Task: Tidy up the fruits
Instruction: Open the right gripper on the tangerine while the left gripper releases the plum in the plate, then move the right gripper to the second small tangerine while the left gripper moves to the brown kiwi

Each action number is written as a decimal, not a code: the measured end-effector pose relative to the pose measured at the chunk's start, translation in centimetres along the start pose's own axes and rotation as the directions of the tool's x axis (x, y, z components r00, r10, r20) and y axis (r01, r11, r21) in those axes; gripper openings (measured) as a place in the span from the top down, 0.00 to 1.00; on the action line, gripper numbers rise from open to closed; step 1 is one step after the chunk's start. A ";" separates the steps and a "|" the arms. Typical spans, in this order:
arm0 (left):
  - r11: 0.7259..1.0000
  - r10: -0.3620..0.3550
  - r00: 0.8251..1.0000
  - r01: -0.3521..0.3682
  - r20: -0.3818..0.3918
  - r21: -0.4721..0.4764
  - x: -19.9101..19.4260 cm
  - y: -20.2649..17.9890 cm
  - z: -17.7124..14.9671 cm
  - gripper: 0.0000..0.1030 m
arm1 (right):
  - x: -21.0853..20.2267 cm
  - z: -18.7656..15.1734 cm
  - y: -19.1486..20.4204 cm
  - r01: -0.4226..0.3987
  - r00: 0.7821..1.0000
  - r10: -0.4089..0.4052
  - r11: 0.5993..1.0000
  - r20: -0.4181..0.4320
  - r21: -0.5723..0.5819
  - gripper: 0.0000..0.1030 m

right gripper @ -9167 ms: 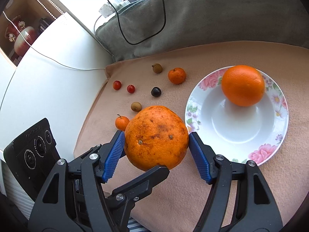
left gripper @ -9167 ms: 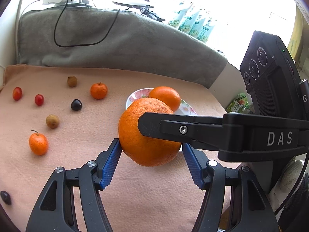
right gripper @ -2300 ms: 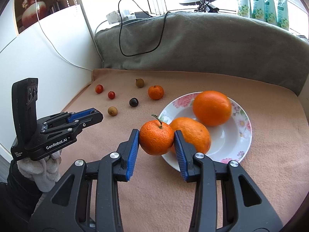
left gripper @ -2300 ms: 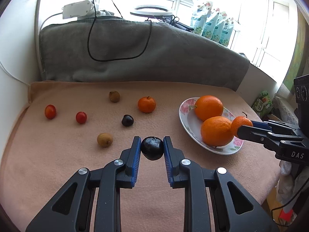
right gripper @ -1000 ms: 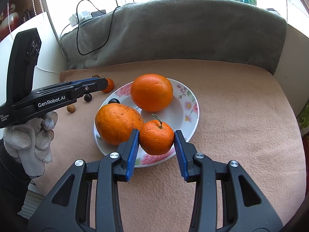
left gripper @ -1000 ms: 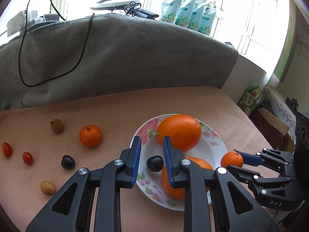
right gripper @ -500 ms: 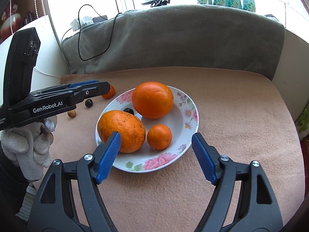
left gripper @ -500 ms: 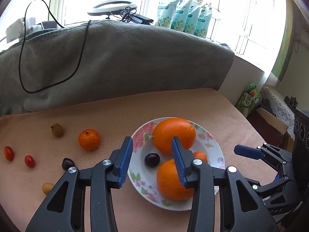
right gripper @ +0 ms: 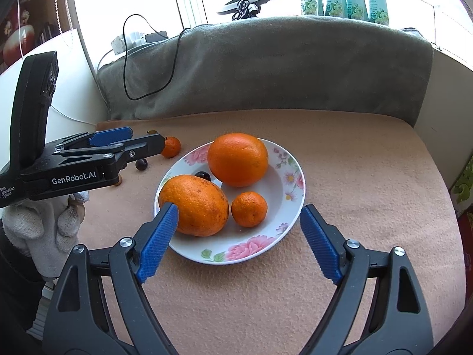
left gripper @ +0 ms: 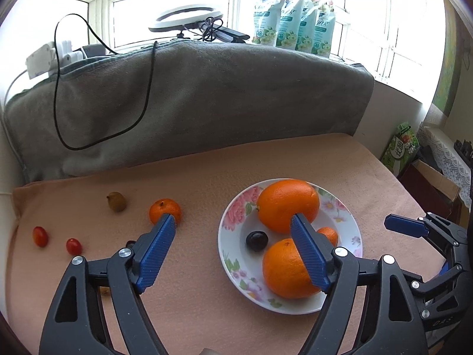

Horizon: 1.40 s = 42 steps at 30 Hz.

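A floral plate (left gripper: 229,222) on the peach cloth holds a smooth orange (left gripper: 286,204), a rougher orange (left gripper: 283,269), a small tangerine (right gripper: 249,208) and a dark grape (left gripper: 257,240). My left gripper (left gripper: 232,219) hovers over the plate's left side. Its jaws are opening, and no fruit is pressed between its pads. My right gripper (right gripper: 239,208) stands at the plate's near edge (right gripper: 292,183), jaws opening wide, and the tangerine lies free in the plate beyond them. On the cloth to the left lie another tangerine (left gripper: 164,208), a brown fruit (left gripper: 116,201) and two cherry tomatoes (left gripper: 40,236).
A grey blanket (left gripper: 207,97) with a black cable (left gripper: 147,88) draped over it rises behind the cloth. Pouches (left gripper: 292,29) and a ring light (left gripper: 189,20) stand at the window. A gloved hand (right gripper: 44,224) holds the left gripper (right gripper: 142,140). A second dark grape (right gripper: 141,164) lies beside it.
The left gripper has let the dark grape go into the plate. The right has released the small tangerine beside the oranges. Both sets of jaws have spread wide.
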<state>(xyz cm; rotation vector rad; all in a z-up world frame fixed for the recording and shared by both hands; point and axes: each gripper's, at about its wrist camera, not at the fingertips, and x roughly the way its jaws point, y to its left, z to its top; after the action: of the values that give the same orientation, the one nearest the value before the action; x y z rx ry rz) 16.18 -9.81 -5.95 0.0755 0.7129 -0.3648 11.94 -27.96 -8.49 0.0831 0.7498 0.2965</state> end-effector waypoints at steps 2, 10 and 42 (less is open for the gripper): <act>1.000 0.006 1.000 -0.006 0.002 0.000 -0.3 0.2 -0.1 0.22 | -0.1 0.0 0.1 0.003 1.000 -0.003 1.000 0.000 -0.003 0.15; 1.000 0.026 1.000 -0.026 0.003 0.001 -1.2 1.2 -0.4 0.22 | -0.5 0.3 0.5 0.001 1.000 -0.001 1.000 0.009 0.000 0.15; 0.948 0.240 0.971 -0.231 0.015 -0.220 -6.7 17.7 -4.5 0.22 | 1.4 3.6 6.2 -0.105 0.994 0.104 0.992 -0.017 -0.067 0.15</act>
<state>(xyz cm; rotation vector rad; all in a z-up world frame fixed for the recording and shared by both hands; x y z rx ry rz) 14.90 9.58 -5.94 -0.0536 0.6897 -0.0579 13.92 -21.51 -5.71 0.0561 0.7490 0.4225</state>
